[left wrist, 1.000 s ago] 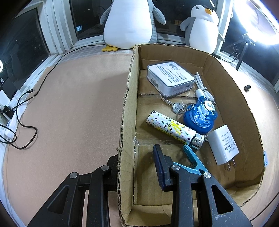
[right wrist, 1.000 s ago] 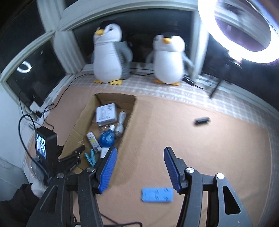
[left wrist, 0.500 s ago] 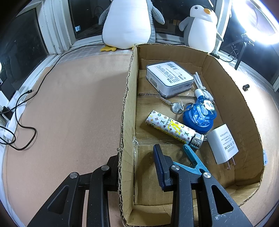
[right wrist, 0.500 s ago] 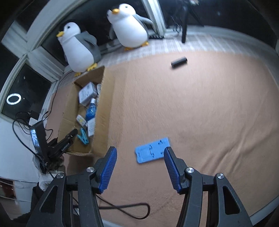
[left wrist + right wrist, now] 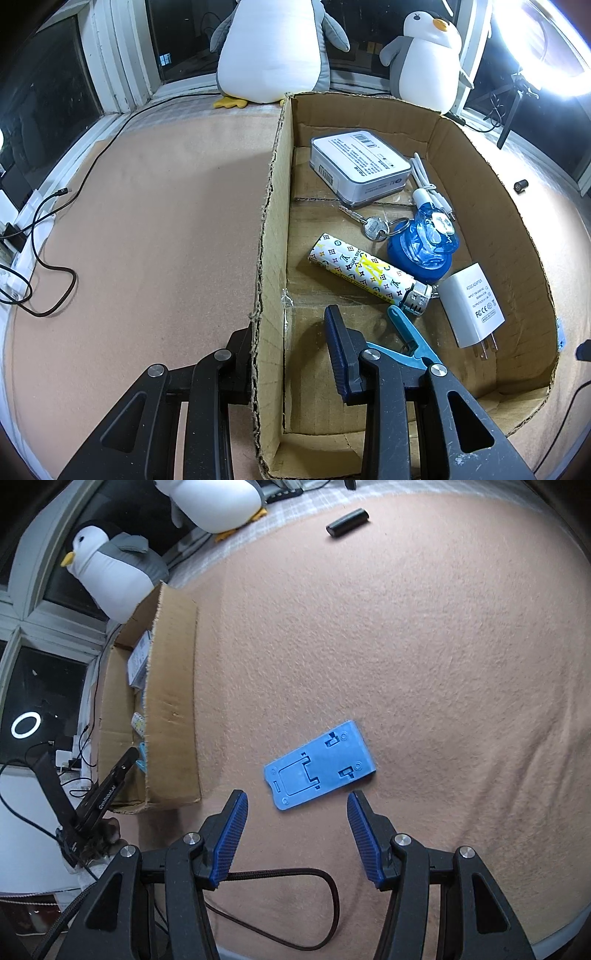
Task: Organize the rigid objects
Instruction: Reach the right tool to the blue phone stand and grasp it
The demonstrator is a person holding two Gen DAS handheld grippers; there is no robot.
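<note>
Blue flat phone stand (image 5: 319,763) lies on the tan mat, outside the box, just past the right gripper (image 5: 297,834) toward 12 o'clock. That gripper's jaws gape about halfway with nothing between them; pads clear of the stand.

Black cylinder (image 5: 347,522) also loose on the mat, well off at 12 to 1 o'clock. Judged: two pieces left to box, most already in.

Cardboard box (image 5: 491,206), open top, holds: white boxed item (image 5: 358,166) at the far end, white cable (image 5: 424,181) beside it, keys (image 5: 373,225), blue bottle (image 5: 424,243), patterned lighter (image 5: 365,273), white charger (image 5: 472,302), blue clip (image 5: 406,339) nearest.

Left gripper (image 5: 291,354) straddles the box's near-left wall, clamped on it: one finger outside, one inside, steadying the box.

Two plush penguins (image 5: 273,48) sit beyond at 12 o'clock.
</note>
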